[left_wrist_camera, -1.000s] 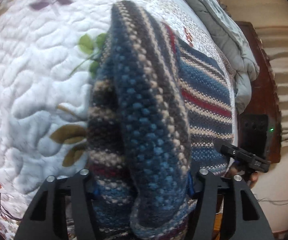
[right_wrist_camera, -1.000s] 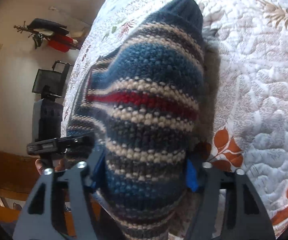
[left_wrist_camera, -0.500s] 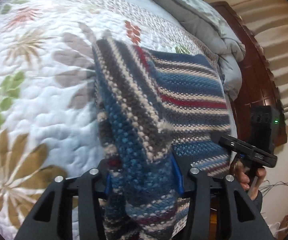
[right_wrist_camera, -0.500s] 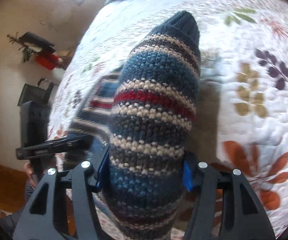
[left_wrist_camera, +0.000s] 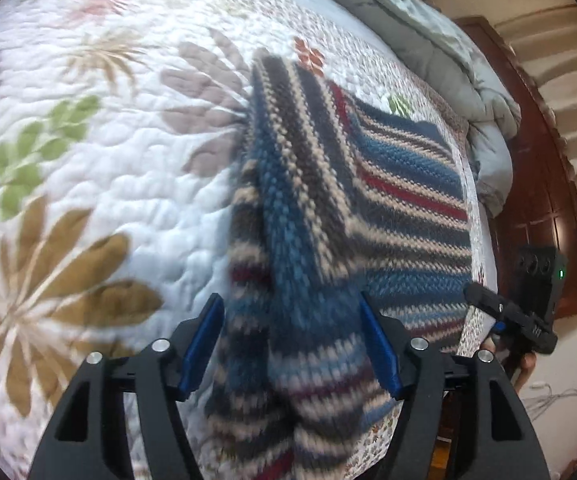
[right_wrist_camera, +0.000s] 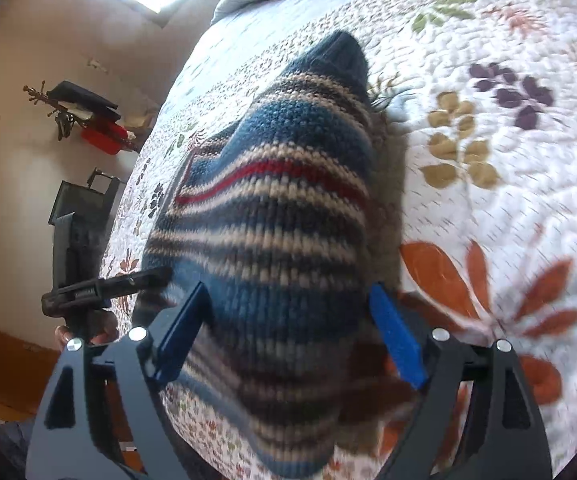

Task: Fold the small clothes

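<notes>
A blue, cream, grey and red striped knit sweater lies on the flowered quilt. A folded part of it rises from the bed and hangs between the jaws of my left gripper. Those jaws are opening, and the left blue pad stands clear of the wool. In the right wrist view a bunched sleeve of the sweater runs between the jaws of my right gripper. They are opening too, with a gap at the right pad. Each view shows the other gripper beside the sweater: right gripper, left gripper.
A grey duvet is heaped at the bed's far end against a dark wooden headboard. The bed's edge runs just past the sweater. By the wall stand a black rack and a shelf with a red thing.
Both grippers were shut on the sweater's folds and carried them over the bed. Now both pairs of jaws have spread and the fabric sags loose between them.
</notes>
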### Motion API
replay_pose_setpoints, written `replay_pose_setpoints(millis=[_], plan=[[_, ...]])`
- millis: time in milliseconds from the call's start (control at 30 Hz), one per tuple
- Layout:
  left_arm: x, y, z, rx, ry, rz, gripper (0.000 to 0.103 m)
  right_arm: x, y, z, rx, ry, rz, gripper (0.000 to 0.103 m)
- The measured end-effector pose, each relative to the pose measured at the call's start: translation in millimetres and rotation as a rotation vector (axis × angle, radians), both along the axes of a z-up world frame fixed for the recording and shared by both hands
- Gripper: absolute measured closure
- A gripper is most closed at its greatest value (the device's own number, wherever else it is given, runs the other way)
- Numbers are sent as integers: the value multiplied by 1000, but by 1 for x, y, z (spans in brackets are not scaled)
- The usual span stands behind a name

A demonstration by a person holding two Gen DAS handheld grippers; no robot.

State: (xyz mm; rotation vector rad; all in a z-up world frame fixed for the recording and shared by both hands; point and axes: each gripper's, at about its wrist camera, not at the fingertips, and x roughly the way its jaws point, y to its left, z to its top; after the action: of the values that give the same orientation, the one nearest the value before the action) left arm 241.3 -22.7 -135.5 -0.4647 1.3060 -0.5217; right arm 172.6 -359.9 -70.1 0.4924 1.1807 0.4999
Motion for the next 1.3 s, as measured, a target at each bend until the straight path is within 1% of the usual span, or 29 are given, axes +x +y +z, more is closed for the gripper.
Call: replay_pose_setpoints(millis=[33,67,133,200,300,433,500,567,633,700,833,967,1033,1133,1300], plan=[[-5,6,4,11,-11,13,35,-5,0,4,-25,-10,-2,20],[-14,9,11,45,-32,37,34,-15,2,9,-84,-19,-4,20],[-28,9,23,129,-74,76,32,-32,8,15,-207,-32,-18,20],[-45,5,35,225,-123,102,30,-44,16,21,-275,-45,-29,20],[-66,-1,49,349,-166,125,29,-63,18,27,-311,-55,-59,19],[-94,-7,59,426,-190,143,28,-86,19,37,-365,-59,-110,15],[-103,-10,65,456,-197,150,27,-99,22,42,-392,-72,-129,13],[-116,-11,71,480,-216,149,27,-111,26,48,-391,-79,-133,13],[-125,-15,77,511,-234,150,24,-121,29,54,-394,-86,-132,13],[-138,-18,86,549,-263,151,23,-130,34,60,-421,-94,-136,12],[-155,-20,100,559,-293,155,20,-145,41,69,-451,-107,-153,12],[-173,-27,115,606,-347,159,16,-158,46,79,-438,-114,-169,11],[-178,-29,120,611,-358,159,14,-162,50,83,-436,-119,-172,11],[-186,-33,126,595,-367,147,14,-166,54,87,-445,-128,-170,11],[-193,-38,128,603,-371,135,14,-171,62,91,-468,-132,-177,11]])
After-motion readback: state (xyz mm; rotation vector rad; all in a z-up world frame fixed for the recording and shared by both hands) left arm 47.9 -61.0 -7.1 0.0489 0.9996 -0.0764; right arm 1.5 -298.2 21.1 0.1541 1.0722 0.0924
